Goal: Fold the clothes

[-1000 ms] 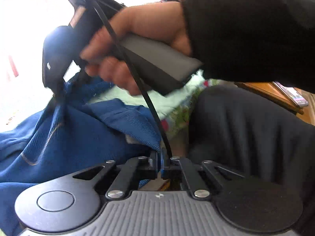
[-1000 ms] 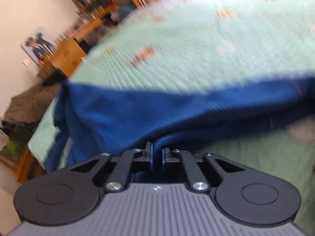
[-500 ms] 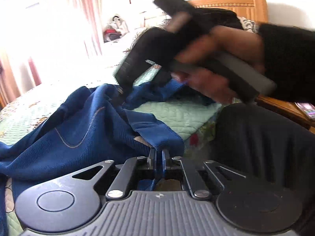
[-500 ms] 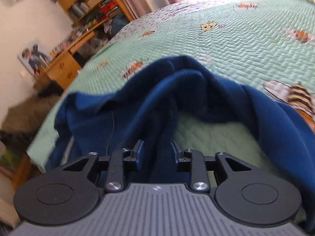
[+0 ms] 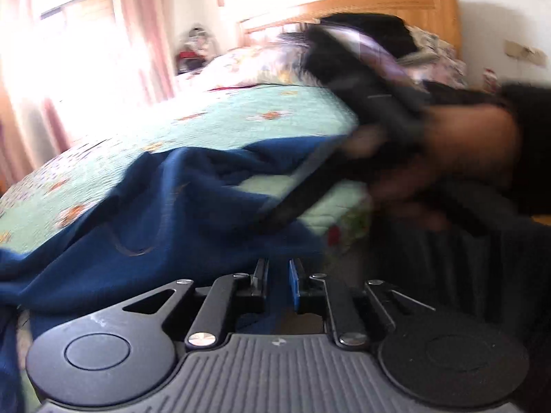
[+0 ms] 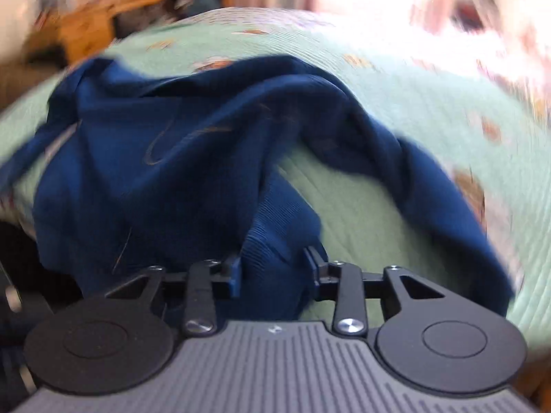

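A dark blue knit sweater (image 5: 144,213) (image 6: 179,158) lies crumpled on the mint-green quilted bedspread (image 5: 241,117) (image 6: 396,110). My left gripper (image 5: 278,273) is opening, with a narrow gap between its jaws. The sweater's near edge sits just past its tips and nothing looks pinched. My right gripper (image 6: 275,265) stands open. A ribbed fold of the sweater lies loosely between its fingers (image 6: 236,272). In the left wrist view that right gripper (image 5: 275,215) is blurred. A hand (image 5: 465,137) in a black sleeve holds it, and it points down at the sweater.
A wooden headboard (image 5: 378,3) and piled bedding (image 5: 275,58) are at the bed's far end. A person's dark-clothed leg (image 5: 465,275) is at the bed's near side. There are pink curtains (image 5: 137,34) by a bright window, and a wooden desk (image 6: 103,24) beyond the bed.
Both grippers went from shut on the sweater to parted jaws. The lifted sweater has sunk onto the bed. The right gripper swung rightward and lower in the left wrist view.
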`<state>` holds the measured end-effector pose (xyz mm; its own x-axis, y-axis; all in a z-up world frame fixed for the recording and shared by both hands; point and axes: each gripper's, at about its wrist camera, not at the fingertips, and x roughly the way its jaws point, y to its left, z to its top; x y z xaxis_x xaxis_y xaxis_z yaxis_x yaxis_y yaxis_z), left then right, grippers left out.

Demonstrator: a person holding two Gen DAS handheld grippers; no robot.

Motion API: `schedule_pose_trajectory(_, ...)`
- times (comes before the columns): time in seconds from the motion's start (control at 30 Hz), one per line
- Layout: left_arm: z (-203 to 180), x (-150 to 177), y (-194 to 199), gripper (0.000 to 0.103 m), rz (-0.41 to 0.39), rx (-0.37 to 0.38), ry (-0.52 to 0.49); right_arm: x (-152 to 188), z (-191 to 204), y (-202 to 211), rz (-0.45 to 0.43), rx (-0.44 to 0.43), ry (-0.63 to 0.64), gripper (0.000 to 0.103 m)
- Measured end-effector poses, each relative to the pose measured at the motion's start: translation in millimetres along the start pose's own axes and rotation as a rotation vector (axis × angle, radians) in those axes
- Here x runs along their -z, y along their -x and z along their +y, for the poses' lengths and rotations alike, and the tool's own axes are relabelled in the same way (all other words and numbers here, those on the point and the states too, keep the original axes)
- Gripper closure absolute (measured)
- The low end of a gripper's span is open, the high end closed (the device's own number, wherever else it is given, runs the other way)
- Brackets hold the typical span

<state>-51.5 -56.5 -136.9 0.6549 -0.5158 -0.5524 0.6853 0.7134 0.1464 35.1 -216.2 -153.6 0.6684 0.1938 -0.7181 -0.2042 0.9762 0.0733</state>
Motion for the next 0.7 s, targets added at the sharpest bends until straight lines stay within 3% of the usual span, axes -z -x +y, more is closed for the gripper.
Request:
schedule_pose_trajectory(0.1,20.4,-7.1,4.5,0.085,-0.013,-0.033,0.058,14.2,-36.1,13.4,0.002,-0.15,-0.233,0.068)
schedule_pose_trajectory(0.17,28.8,-14.9,-2.0,0.077,-0.015,-0.036,0.072,19.9,-49.9,24.7,-0.029,-0.233,-0.343,0.066)
schedule_pose_trajectory(0.23,33.2,-23.5,-13.4,0.065,-0.011,-0.036,0.084,9.5,-45.8,30.8,-0.08,-0.199,-0.32,0.061)
schedule_pose_trajectory(0.27,36.4,-26.4,-17.7,0.051,-0.008,-0.039,0.097,4.2,-43.7,33.8,-0.104,-0.18,-0.307,0.057)
schedule_pose_trajectory(0.3,36.4,-30.6,-21.9,0.039,-0.006,-0.037,0.118,-1.4,-42.2,29.6,-0.1,-0.173,-0.303,0.046)
schedule_pose_trajectory(0.33,37.7,-34.8,-29.0,0.034,-0.003,-0.02,0.148,-7.1,-40.9,25.1,-0.093,-0.167,-0.3,0.037)
schedule_pose_trajectory(0.37,40.1,-38.4,-35.4,0.027,-0.001,0.006,0.184,-10.7,-38.6,19.0,-0.082,-0.16,-0.298,0.036)
schedule_pose_trajectory(0.53,45.4,-41.2,-68.5,0.023,0.074,0.098,0.283,-12.2,-24.3,-2.8,-0.05,-0.069,-0.256,0.037)
schedule_pose_trajectory(0.7,53.1,-27.9,-74.2,0.021,0.092,0.114,0.361,3.0,-40.1,-2.9,-0.046,-0.118,-0.34,0.045)
